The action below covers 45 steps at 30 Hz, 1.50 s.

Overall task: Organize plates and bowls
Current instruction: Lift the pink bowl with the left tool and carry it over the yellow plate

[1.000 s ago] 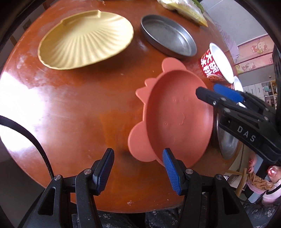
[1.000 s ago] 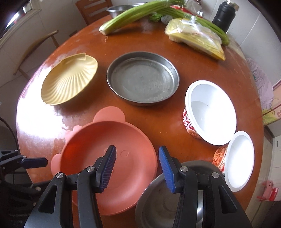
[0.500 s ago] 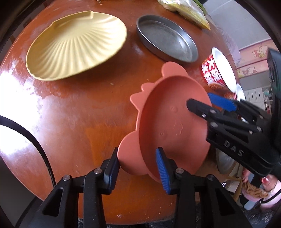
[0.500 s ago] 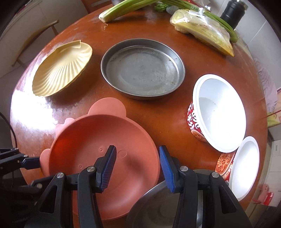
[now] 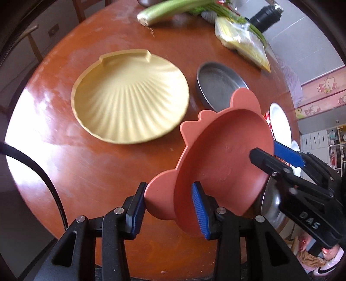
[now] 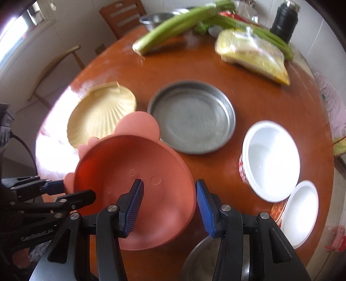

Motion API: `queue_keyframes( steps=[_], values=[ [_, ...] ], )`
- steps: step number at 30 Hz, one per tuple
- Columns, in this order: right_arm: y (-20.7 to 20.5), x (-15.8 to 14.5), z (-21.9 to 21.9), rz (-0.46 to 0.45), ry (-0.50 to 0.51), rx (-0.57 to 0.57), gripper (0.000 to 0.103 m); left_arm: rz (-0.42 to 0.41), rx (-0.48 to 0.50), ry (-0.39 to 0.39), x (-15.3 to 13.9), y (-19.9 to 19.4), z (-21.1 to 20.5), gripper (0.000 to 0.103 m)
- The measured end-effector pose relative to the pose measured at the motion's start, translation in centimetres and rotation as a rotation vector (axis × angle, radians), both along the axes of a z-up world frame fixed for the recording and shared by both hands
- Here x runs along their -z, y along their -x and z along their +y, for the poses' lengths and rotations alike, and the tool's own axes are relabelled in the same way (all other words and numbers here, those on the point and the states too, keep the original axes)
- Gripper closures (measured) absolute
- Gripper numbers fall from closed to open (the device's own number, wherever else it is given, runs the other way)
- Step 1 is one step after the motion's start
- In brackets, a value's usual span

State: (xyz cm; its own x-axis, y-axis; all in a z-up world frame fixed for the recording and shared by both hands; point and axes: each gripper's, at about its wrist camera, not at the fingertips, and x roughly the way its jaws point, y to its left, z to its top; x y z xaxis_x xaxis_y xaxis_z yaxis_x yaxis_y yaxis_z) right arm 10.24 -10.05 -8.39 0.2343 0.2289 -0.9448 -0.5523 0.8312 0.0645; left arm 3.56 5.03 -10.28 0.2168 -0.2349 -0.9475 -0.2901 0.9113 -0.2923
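Note:
My left gripper (image 5: 166, 207) is shut on the ear-shaped rim of a pink animal-shaped plate (image 5: 225, 157) and holds it tilted above the round wooden table (image 5: 108, 173). The plate also shows in the right wrist view (image 6: 129, 173), with the left gripper (image 6: 64, 192) at its left rim. My right gripper (image 6: 168, 207) is open and empty, its jaws straddling the plate's near right rim; it shows in the left wrist view (image 5: 274, 154). A yellow shell-shaped plate (image 5: 129, 101) and a round metal pan (image 6: 192, 116) lie on the table beyond.
Two white-lined paper bowls (image 6: 270, 160) (image 6: 300, 211) stand at the right edge. A steel bowl (image 6: 212, 259) sits under my right gripper. Celery (image 6: 179, 26), a bagged yellow food pack (image 6: 253, 56) and a black flask (image 6: 285, 19) are at the far side.
My left gripper closed on the pink plate's rim and lifted it off the table, tilting it and carrying it toward the yellow plate. The right gripper stayed open.

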Motion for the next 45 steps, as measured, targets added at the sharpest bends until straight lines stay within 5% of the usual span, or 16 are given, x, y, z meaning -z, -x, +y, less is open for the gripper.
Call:
queue_keyframes(
  steps=[20,31,45],
  values=[
    [0.4,-6.7,6.5,-0.051,-0.181,-0.014,0.052,-0.098,-0.102,-0.107,-6.4,0.5,8.9,0.062],
    [-0.7,-7.2,9.2,-0.043,-0.188,-0.024,0.051,-0.109,-0.130,-0.150,-7.8,-1.6,11.8,0.061],
    [-3.9,-3.3,10.4,0.018,-0.178,0.013,0.051,-0.081,-0.127,-0.118,-3.5,-5.8,13.4,0.061]
  ],
)
